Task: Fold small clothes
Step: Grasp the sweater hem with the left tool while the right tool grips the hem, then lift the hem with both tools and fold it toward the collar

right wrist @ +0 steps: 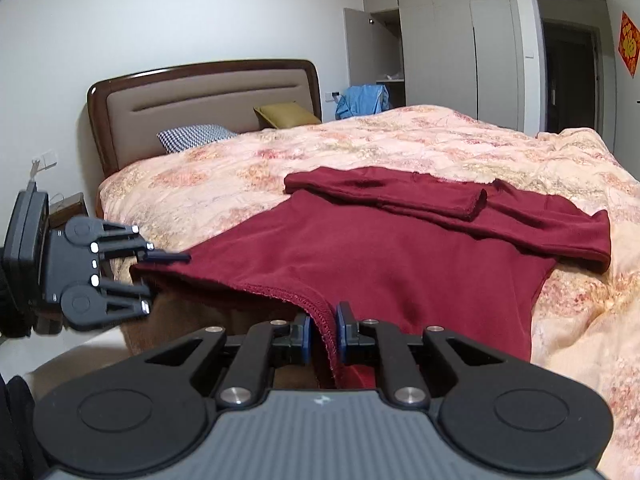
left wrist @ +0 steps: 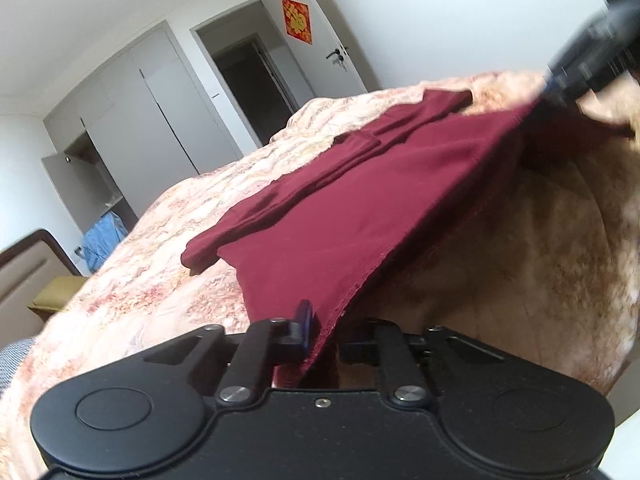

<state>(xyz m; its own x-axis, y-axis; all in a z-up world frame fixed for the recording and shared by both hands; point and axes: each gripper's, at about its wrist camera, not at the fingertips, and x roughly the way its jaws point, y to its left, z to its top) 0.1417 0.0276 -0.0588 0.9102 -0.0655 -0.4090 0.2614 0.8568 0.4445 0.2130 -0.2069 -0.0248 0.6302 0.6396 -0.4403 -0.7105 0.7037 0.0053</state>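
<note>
While you hold both tools at the near edge of the bed, this is how things stand:

Garment: a dark red long-sleeved top (right wrist: 360, 256) lies spread on the floral quilt (right wrist: 280, 168), its sleeves folded across the far part of the body.
Hem: the near edge is raised off the quilt and stretched between your two tools.
Left gripper (left wrist: 322, 330): your jaws are pressed together on the hem at one corner, cloth pinched between the blue pads.
Right gripper (right wrist: 323, 326): your jaws pinch the stitched hem at the other corner, and the cloth hangs down between the pads.
Bed: a brown headboard (right wrist: 200, 100) stands at the far left, with a checked pillow (right wrist: 196, 136) and an olive cushion (right wrist: 286, 114) before it.
Room: grey wardrobe (right wrist: 440, 32), one door open.
</note>
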